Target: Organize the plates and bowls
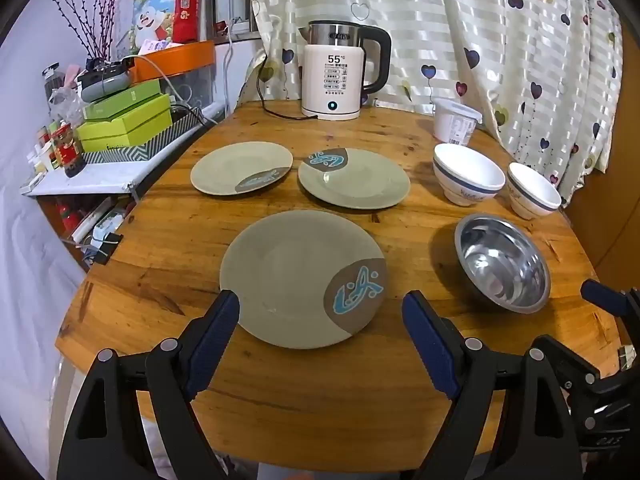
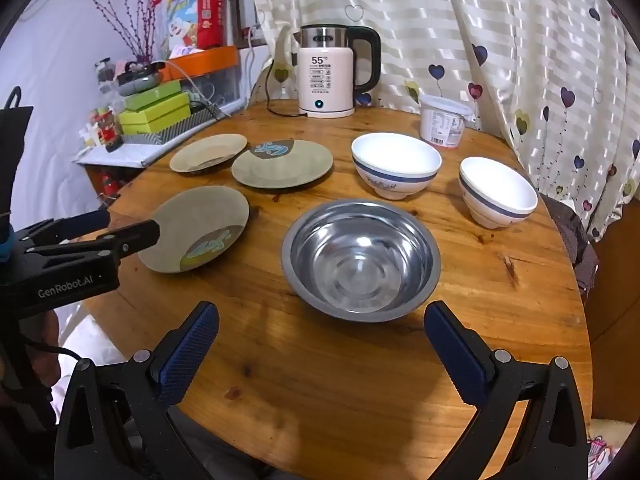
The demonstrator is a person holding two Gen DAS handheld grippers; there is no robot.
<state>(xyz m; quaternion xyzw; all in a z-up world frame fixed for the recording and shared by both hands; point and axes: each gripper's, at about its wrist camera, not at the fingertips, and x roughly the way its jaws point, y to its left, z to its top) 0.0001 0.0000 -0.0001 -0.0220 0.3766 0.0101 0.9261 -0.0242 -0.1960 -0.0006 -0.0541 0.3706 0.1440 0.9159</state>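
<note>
Three green plates with blue fish marks lie on the round wooden table (image 1: 280,392): a near plate (image 1: 300,278), a far left plate (image 1: 240,168) and a far right plate (image 1: 354,178). A steel bowl (image 2: 360,260) sits near the front, with two white bowls with blue bands (image 2: 396,164) (image 2: 496,196) behind it. My left gripper (image 1: 320,312) is open, empty, its fingers just short of the near plate's front edge. My right gripper (image 2: 320,320) is open and empty, just short of the steel bowl.
A white electric kettle (image 1: 334,76) and a white plastic tub (image 1: 454,122) stand at the table's back edge. A cluttered side shelf with green boxes (image 1: 124,124) is at the left. A heart-patterned curtain (image 1: 500,40) hangs behind and to the right.
</note>
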